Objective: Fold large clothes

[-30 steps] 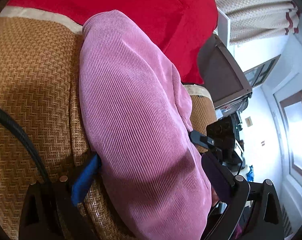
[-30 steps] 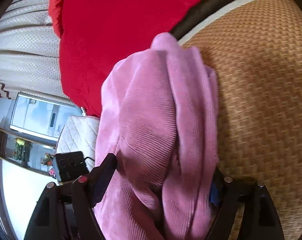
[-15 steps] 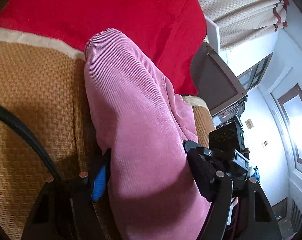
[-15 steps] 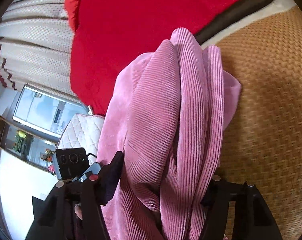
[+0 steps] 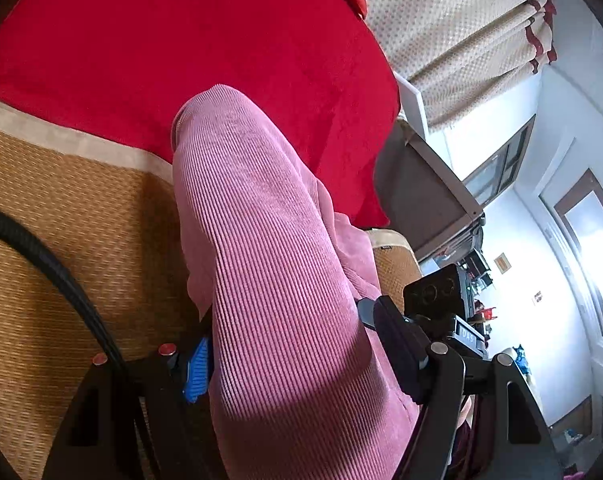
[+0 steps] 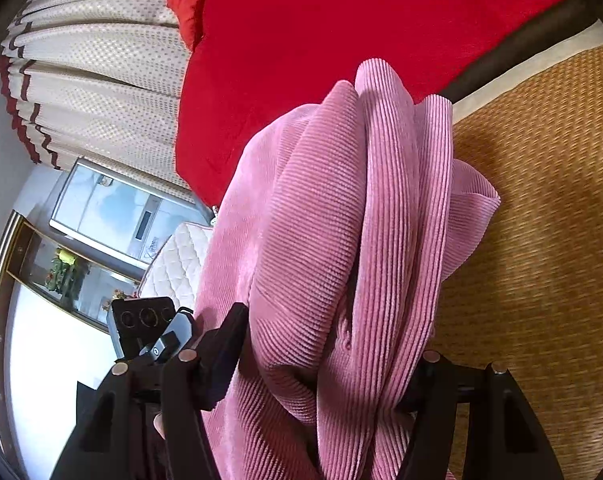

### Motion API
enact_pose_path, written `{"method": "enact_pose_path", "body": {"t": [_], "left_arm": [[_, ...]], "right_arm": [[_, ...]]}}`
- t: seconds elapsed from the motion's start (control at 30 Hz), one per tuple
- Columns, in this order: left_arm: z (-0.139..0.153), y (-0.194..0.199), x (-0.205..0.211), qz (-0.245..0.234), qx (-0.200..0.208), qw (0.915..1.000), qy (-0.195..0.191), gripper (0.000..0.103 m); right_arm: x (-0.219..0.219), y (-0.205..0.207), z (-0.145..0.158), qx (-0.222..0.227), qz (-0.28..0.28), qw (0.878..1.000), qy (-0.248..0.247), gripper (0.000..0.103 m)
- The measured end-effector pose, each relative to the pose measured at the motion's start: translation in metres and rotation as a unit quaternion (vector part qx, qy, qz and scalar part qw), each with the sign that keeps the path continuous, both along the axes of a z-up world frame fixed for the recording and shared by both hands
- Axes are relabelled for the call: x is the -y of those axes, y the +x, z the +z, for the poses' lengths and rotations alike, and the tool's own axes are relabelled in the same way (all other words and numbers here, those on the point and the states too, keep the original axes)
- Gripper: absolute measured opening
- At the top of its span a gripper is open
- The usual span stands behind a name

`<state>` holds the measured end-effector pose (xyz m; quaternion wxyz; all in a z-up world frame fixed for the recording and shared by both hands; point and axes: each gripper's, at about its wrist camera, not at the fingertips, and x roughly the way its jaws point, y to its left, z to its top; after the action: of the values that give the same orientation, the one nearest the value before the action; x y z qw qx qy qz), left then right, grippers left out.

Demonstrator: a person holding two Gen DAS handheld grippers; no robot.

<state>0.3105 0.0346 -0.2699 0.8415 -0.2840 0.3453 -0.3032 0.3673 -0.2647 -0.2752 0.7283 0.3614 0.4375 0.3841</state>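
Both tools are clamped on thick bundles of one pink corduroy garment [image 5: 277, 280]: the left gripper [image 5: 297, 364] squeezes a smooth roll of it, the right gripper [image 6: 321, 364] a stack of several layers. From each gripper the cloth runs toward 12 o'clock, above a woven straw mat [image 5: 61, 220] and in front of a red cover [image 5: 181, 40]. Judging by the stacked layers, several folds look done; laying the bundle flat and squaring it appear left.
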Motion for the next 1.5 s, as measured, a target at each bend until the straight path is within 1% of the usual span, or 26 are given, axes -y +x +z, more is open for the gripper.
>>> {"method": "enact_pose_path", "body": {"t": [0.2,0.3,0.37,0.43,0.47,0.53,0.63,0.67,0.77,0.83,0.93,1.07,1.13,1.2,1.3,1.4,1.47,1.5], "left_arm": [[-0.003,-0.002,-0.014,0.021,-0.007,0.9997,0.006,0.074],[-0.012,0.002,-0.007,0.032,-0.024,0.9986,0.036,0.074],[-0.025,0.008,-0.002,0.04,-0.056,0.9949,0.075,0.074],[-0.033,0.011,0.0,0.044,-0.071,0.992,0.095,0.074],[-0.034,0.011,0.002,0.043,-0.071,0.9919,0.096,0.074],[-0.03,0.009,0.007,0.042,-0.064,0.9907,0.113,0.074],[-0.03,0.004,0.003,0.041,-0.056,0.9893,0.128,0.074],[-0.031,0.003,0.003,0.04,-0.057,0.9888,0.132,0.075],[-0.038,0.007,0.006,0.042,-0.072,0.985,0.151,0.08],[-0.045,0.012,0.008,0.042,-0.081,0.9832,0.158,0.082],[-0.049,0.009,0.008,0.043,-0.079,0.9811,0.171,0.084],[-0.045,0.007,0.011,0.047,-0.077,0.9799,0.178,0.084],[-0.043,0.005,0.013,0.049,-0.068,0.9779,0.192,0.084],[-0.043,0.006,0.015,0.052,-0.068,0.9767,0.197,0.086],[-0.047,0.006,0.016,0.053,-0.075,0.9761,0.197,0.089],[-0.051,0.005,0.024,0.051,-0.076,0.9758,0.198,0.09],[-0.05,0.004,0.029,0.052,-0.07,0.9743,0.207,0.09],[-0.05,0.003,0.032,0.053,-0.066,0.9734,0.213,0.09]], "right_arm": [[-0.015,0.001,-0.008,-0.006,0.004,1.0,0.003,0.066],[-0.022,0.003,-0.013,-0.01,0.003,1.0,-0.007,0.065],[-0.024,0.007,-0.024,-0.028,0.002,0.999,-0.019,0.065],[-0.024,0.01,-0.034,-0.042,-0.001,0.998,-0.037,0.065],[-0.024,0.011,-0.036,-0.045,0.0,0.998,-0.041,0.065],[-0.024,0.012,-0.038,-0.05,0.001,0.998,-0.043,0.065],[-0.026,0.011,-0.032,-0.044,0.003,0.997,-0.059,0.065],[-0.029,0.012,-0.03,-0.044,0.002,0.997,-0.062,0.066],[-0.042,0.014,-0.026,-0.049,0.002,0.995,-0.081,0.067],[-0.046,0.017,-0.032,-0.064,0.005,0.993,-0.095,0.068],[-0.043,0.022,-0.045,-0.094,0.001,0.992,-0.084,0.068],[-0.045,0.019,-0.036,-0.078,0.0,0.991,-0.108,0.069],[-0.05,0.02,-0.029,-0.079,0.0,0.99,-0.115,0.07],[-0.045,0.022,-0.022,-0.084,-0.007,0.989,-0.122,0.07],[-0.032,0.025,-0.012,-0.068,-0.03,0.99,-0.122,0.07],[-0.023,0.033,-0.003,-0.052,-0.07,0.987,-0.136,0.07],[-0.018,0.039,-0.003,-0.047,-0.088,0.987,-0.123,0.07],[-0.018,0.041,-0.004,-0.043,-0.097,0.987,-0.124,0.068]]}}
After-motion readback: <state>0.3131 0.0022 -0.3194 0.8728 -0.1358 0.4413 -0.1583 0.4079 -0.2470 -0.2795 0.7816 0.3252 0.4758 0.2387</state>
